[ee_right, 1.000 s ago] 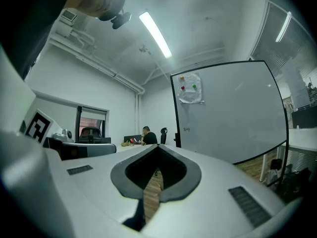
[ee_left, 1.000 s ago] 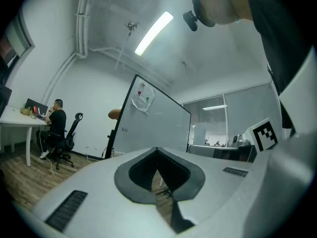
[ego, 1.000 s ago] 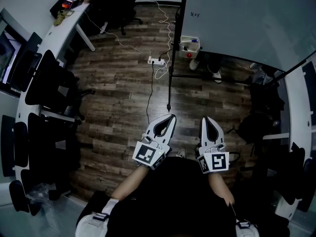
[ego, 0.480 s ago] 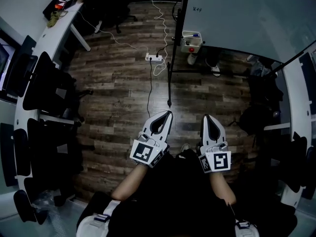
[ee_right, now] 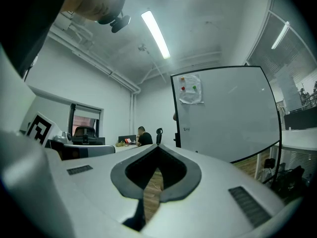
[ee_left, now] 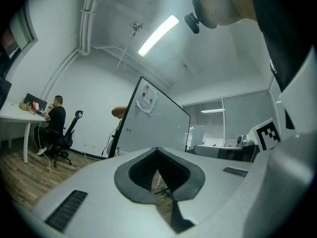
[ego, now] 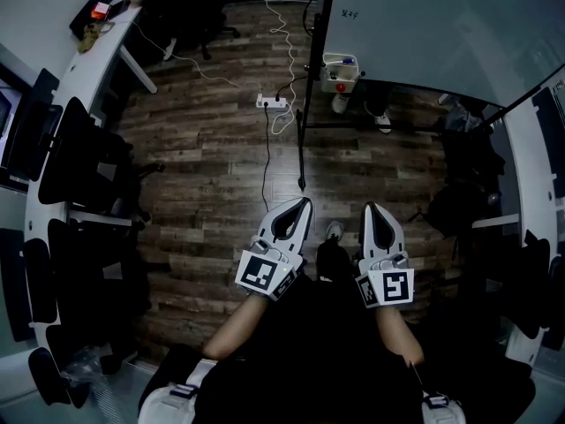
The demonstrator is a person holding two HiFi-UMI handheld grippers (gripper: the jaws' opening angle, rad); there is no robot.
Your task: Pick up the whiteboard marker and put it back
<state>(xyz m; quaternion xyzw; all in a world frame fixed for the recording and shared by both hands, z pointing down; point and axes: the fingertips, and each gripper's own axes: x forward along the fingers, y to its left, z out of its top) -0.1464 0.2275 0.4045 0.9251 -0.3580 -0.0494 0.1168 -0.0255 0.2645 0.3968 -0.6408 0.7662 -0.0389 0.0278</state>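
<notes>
Over at the left edge of the head view it's just a desk (ego: 97, 56) and office chairs (ego: 75, 153), nothing to grab. The left gripper (ego: 303, 206) has its jaws pressed together with nothing in them. My guess is the marker sits in the little box (ego: 340, 71) on the whiteboard stand, well ahead, but it's honestly too small to tell. The right gripper (ego: 371, 212) is closed up and empty too. So: walk in closer, spread one set of jaws before reaching, and come at the marker across its barrel. The whiteboard (ego: 441, 25) runs off the top and right of frame.
</notes>
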